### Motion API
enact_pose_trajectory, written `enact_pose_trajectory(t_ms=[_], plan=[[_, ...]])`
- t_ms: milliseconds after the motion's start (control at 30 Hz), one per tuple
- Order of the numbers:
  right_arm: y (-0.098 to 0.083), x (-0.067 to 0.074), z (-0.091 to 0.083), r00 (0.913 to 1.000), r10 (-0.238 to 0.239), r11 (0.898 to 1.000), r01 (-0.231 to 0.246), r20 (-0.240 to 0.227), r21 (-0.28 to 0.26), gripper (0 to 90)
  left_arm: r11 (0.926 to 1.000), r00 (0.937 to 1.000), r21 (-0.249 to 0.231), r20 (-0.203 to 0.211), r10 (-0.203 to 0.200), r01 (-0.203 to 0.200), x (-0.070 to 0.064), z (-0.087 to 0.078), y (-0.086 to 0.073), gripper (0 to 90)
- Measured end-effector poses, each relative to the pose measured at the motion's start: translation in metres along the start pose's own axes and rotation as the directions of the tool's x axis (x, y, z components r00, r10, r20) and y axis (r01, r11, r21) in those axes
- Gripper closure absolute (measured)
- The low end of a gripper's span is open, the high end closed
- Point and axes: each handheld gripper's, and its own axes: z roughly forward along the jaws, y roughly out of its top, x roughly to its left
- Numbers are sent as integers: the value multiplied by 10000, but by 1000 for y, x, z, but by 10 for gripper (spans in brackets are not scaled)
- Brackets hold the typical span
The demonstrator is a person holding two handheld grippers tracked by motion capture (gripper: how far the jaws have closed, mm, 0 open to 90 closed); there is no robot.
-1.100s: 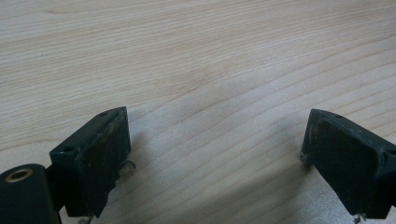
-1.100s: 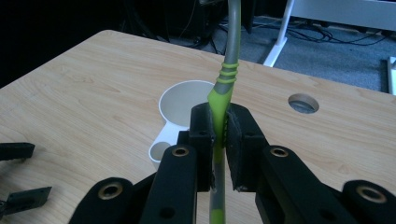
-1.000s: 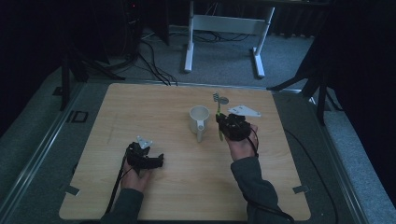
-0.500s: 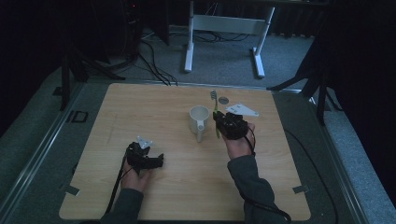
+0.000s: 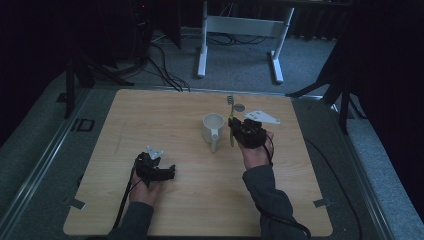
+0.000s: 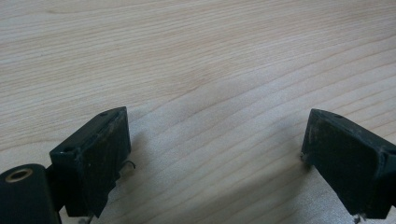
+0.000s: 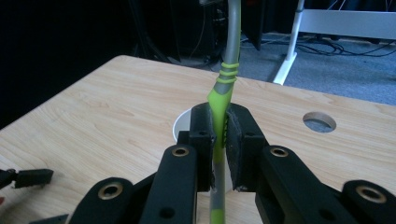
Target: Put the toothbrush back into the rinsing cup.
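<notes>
Green-and-grey toothbrush (image 7: 220,98) clamped upright in right gripper (image 7: 219,135), jaws tight on the green handle, just right of the white mug (image 5: 213,128). Brush head cut off at the frame top in right gripper view. Left gripper (image 6: 215,154) jaws spread wide, empty, low over the wooden table (image 5: 165,115). No legible writing anywhere.

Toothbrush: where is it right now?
The toothbrush is clamped upright in the right hand-held gripper, just right of the white mug at the table's far middle in the high view.
</notes>
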Motion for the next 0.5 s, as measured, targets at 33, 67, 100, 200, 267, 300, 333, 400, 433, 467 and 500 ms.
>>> enact_pose_trajectory(t_ms=[33, 67, 100, 200, 267, 300, 333, 400, 433, 467, 500], plan=[[0, 0, 0, 10000, 50, 9999, -50, -50, -88, 814, 10000, 10000, -1, 4, 4, -4, 0, 0, 0, 83], [0, 0, -1, 9999, 44, 9999, -45, -92, -149, 814, 10000, 10000, -2, 4, 4, -4, 0, 0, 0, 83], [0, 0, -1, 9999, 30, 9998, -32, -112, -180, 814, 10000, 10000, -1, 1, 0, 0, 0, 0, 0, 83], [0, 0, -1, 9999, -6, 9996, 2, -150, -276, 814, 10000, 10000, 0, 2, 2, -2, 0, 0, 0, 83], [0, 1, -1, 9998, -49, 9995, 43, -171, -327, 814, 10000, 10000, -1, 5, 7, -7, 0, 0, 0, 83], [0, 2, -1, 9998, -58, 9993, 52, -176, -357, 814, 10000, 10000, 0, 3, 1, -1, 0, 0, 0, 83], [0, 2, -1, 9998, -63, 9992, 55, -186, -392, 814, 10000, 10000, 0, 3, 0, 0, 0, 0, 0, 84], [1, 3, -1, 9997, -92, 9990, 82, -218, -446, 814, 10000, 10000, 2, 3, 1, -1, 0, 0, 0, 83], [1, 4, -1, 9997, -102, 9989, 91, -232, -465, 814, 10000, 10000, 3, 5, 6, -6, 0, 0, 0, 83], [1, 5, -1, 9996, -110, 9988, 98, -254, -474, 814, 10000, 10000, 4, 1, 2, -2, 0, 0, 0, 83], [1, 5, 0, 9996, -110, 9988, 98, -260, -473, 814, 10000, 10000, 2, 1, 1, -1, 0, 0, 0, 83]])
